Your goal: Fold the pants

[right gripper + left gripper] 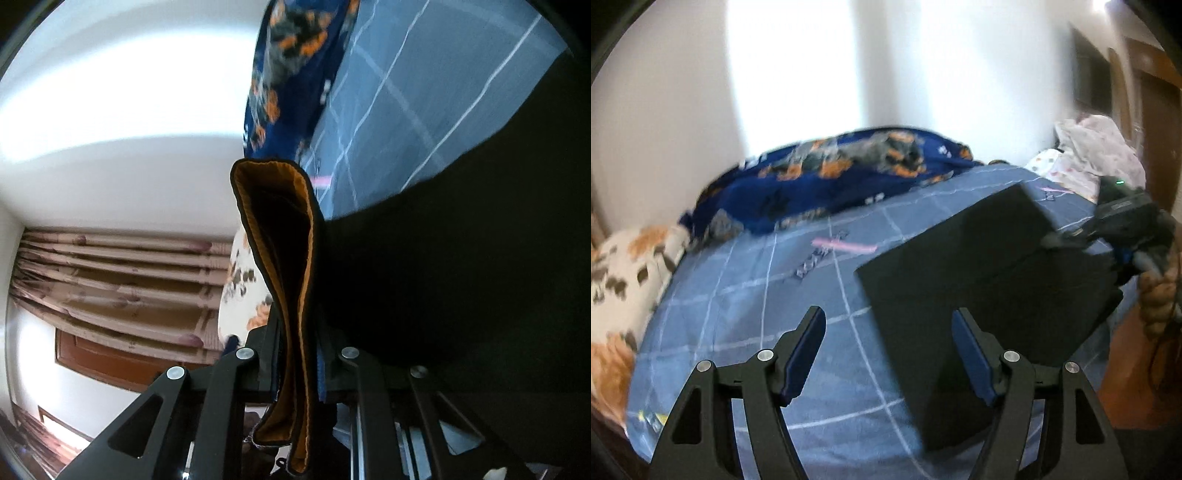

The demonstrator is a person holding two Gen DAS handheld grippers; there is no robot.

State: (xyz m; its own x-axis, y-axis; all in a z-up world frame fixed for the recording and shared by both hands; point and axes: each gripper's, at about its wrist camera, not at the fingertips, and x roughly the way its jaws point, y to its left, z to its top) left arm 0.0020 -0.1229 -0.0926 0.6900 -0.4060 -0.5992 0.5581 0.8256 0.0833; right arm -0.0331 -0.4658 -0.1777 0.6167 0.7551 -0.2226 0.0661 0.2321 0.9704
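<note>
The left gripper (888, 354) stands spread wide with nothing between its pads, and the black pants (990, 295), already folded into a flat block, lie just to its right on the blue checked bedsheet (746, 302). The long axis of the pants runs away from it toward the right gripper (1067, 236). The right gripper (299, 369) is pressed together on the orange-lined edge of the pants (280, 258), so it is the nearer one.

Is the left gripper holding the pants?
No, the left gripper is open over the bedsheet, nothing between its fingers; the pants lie beside it.
</note>
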